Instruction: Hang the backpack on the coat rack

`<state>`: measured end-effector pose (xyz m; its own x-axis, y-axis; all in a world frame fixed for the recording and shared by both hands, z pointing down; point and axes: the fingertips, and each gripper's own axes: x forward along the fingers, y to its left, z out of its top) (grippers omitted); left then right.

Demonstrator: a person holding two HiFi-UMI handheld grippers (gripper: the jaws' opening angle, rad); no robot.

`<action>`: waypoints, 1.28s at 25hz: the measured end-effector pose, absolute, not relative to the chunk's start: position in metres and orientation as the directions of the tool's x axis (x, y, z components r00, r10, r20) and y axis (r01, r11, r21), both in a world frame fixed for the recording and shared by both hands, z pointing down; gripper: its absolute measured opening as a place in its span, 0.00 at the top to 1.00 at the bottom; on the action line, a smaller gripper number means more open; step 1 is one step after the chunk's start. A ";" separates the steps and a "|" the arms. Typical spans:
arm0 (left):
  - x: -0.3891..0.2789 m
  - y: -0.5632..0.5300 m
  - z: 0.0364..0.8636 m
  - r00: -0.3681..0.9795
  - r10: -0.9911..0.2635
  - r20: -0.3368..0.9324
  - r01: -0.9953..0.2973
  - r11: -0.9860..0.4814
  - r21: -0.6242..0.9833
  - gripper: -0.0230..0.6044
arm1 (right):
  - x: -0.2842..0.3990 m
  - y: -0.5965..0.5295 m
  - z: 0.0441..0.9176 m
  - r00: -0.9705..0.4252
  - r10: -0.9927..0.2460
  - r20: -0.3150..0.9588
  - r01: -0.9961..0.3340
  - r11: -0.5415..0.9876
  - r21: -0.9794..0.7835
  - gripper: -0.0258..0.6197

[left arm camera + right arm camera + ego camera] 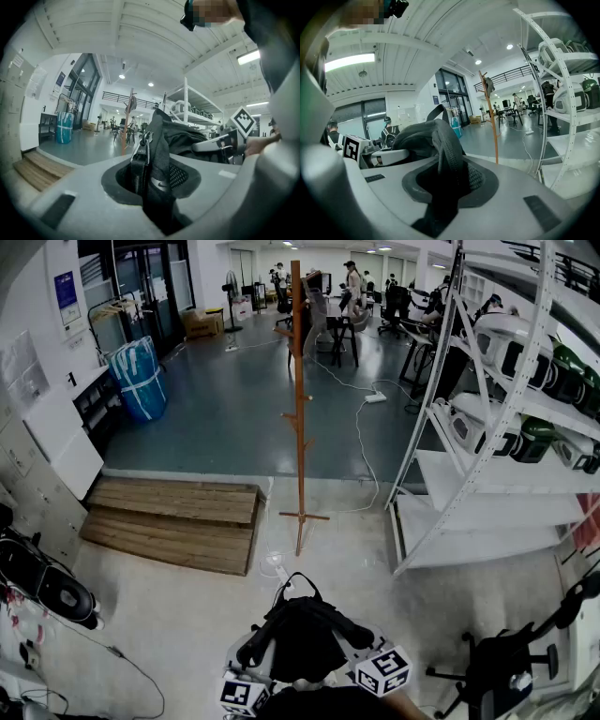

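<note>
pale floor (187,615) runs from the near edge to a low step, with grey floor beyond; the rack (299,418) stands upright by that step, well apart from the backpack (302,638); between them the floor lies open, crossed only by a white cable (361,460) and a socket strip near the bag; left of the rack lies a wooden platform (173,517), right of it white shelves (487,427) come close to the path; a black chair (502,667) sits near right; the backpack hangs low at the near edge, between both tools; the left gripper (150,178) is clenched on a strap beside a zip pull; the right gripper (447,180) is clenched on a padded mesh strap; from the head view only the marker cubes and dark arms of the tools show, the jaws covered by the bag; the bag's lower part is cut off at the frame's bottom; something dark hangs near the rack's top, too small to name; far people and desks are blurred.
</note>
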<state>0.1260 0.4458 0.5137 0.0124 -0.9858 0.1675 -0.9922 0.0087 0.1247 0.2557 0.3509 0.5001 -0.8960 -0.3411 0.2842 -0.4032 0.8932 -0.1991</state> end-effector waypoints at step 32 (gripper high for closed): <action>0.187 0.422 0.502 -0.085 -0.990 0.115 -0.986 0.100 0.136 0.78 | 0.311 0.321 0.489 -0.928 -0.276 0.252 -0.336 0.910 -0.244 0.83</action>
